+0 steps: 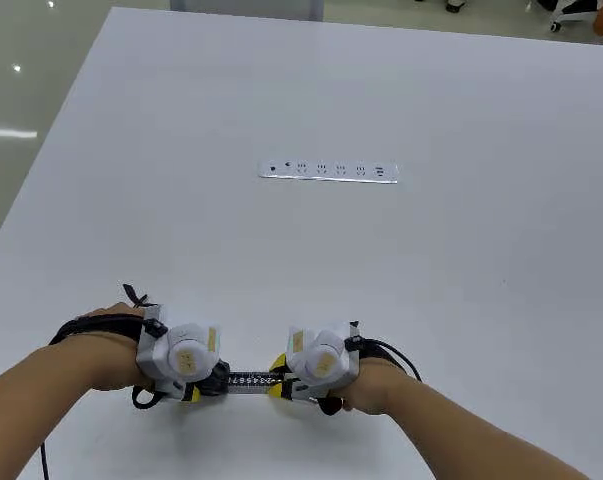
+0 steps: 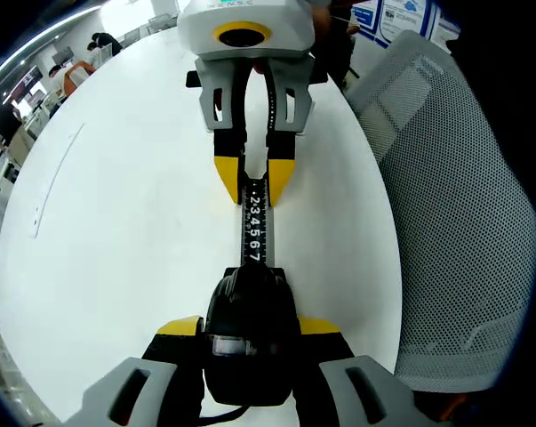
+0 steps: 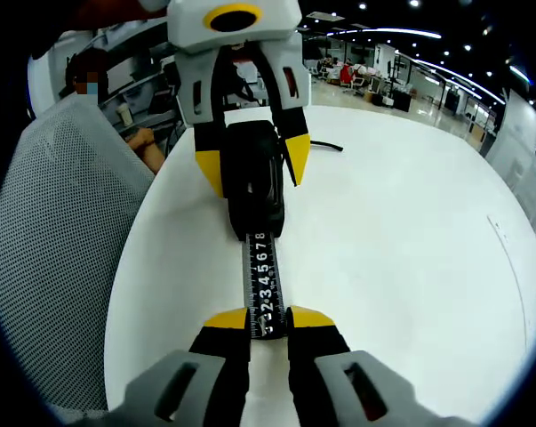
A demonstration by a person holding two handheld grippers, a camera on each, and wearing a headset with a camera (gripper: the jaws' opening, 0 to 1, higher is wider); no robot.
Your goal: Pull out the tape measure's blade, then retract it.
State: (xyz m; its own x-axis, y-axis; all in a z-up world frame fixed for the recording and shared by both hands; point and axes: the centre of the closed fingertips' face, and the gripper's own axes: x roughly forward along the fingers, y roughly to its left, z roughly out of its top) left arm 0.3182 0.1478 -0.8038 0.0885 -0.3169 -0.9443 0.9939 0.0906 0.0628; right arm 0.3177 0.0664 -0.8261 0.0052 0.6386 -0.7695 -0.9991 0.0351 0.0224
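Tape measure [image 2: 250, 356] clamped in left tool [image 2: 250, 326], right tool [image 3: 268, 318] pinching blade [image 3: 261, 267] tip: pull straight and level, no twist

the blade [image 2: 256, 233] of the tape measure [image 2: 250, 329] reads 2, 3, 4, 5, 6, 7.

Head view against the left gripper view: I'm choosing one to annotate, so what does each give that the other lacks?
The head view adds the power strip farther up the table and the person's forearms. The left gripper view adds readable numerals 2 to 7 on the blade and a mesh chair. Both give the left gripper shut on the tape measure case and the right gripper pinching the blade's tip.
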